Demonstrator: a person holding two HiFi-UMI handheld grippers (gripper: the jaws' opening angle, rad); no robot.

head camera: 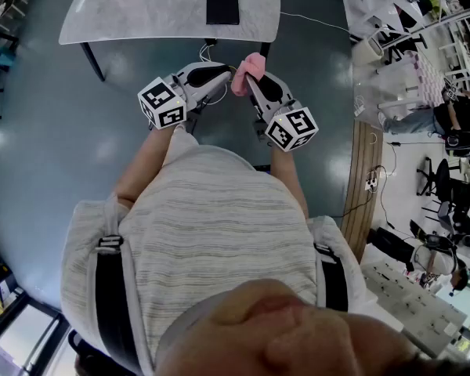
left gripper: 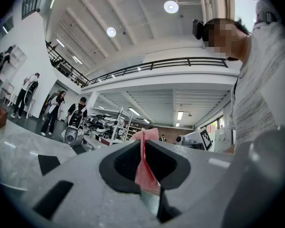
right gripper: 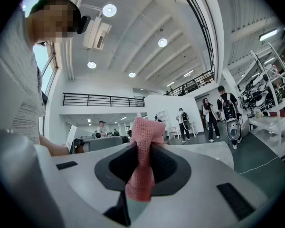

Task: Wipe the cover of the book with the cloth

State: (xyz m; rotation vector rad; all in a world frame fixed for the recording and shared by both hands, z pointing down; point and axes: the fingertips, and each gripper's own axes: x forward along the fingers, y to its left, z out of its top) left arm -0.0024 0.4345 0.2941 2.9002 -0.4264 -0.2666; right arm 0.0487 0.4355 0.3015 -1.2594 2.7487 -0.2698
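We're in a big open lab hall: high ceiling, round lights, a railed mezzanine. Around the floor stand equipment racks, with people nearby.

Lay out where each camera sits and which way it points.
Head view: on the person's head, facing steeply down at the table and book; torso, forearms, left gripper and right gripper show.
Left gripper view: on the left gripper, looking along its fingers, shut on the cloth; torso at right.
Right gripper view: on the right gripper, fingers shut on the same cloth; torso at left.
Shared: all three show the cloth.
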